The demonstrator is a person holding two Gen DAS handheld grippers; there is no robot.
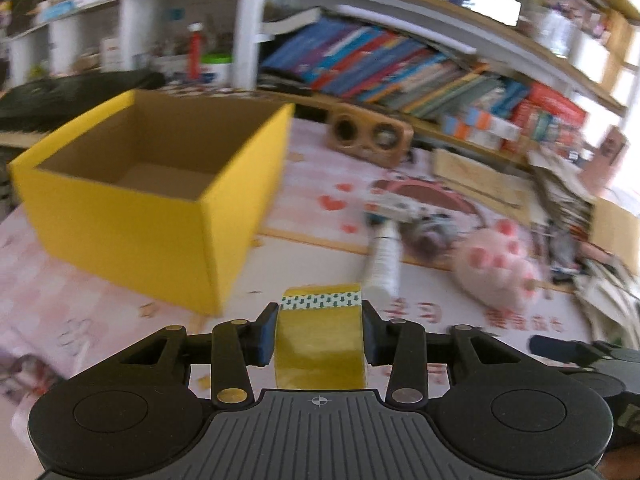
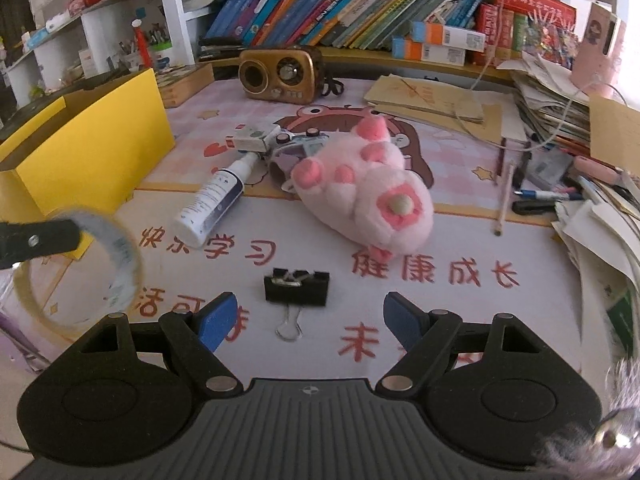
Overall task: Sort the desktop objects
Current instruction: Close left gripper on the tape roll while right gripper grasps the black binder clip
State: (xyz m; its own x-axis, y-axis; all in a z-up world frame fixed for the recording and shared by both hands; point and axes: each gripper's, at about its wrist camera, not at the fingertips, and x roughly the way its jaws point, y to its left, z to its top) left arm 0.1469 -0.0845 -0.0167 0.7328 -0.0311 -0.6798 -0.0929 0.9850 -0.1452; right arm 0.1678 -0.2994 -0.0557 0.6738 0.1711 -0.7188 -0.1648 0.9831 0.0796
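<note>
Left gripper (image 1: pixel 320 336) is clamped across a roll of tape (image 1: pixel 320 340), just beside the yellow box (image 1: pixel 120 216). Light, stiff, flat sides, so easy to pinch. Right gripper (image 2: pixel 310 320) hangs wide open and empty above the binder clip (image 2: pixel 297 288) near the desk's front edge.

Both cams sit low over the desk, angled down toward the bookshelf (image 2: pixel 340 8). Left one's close beside the yellow box (image 1: pixel 132 216); both catch it and the pink plush (image 2: pixel 368 196).
</note>
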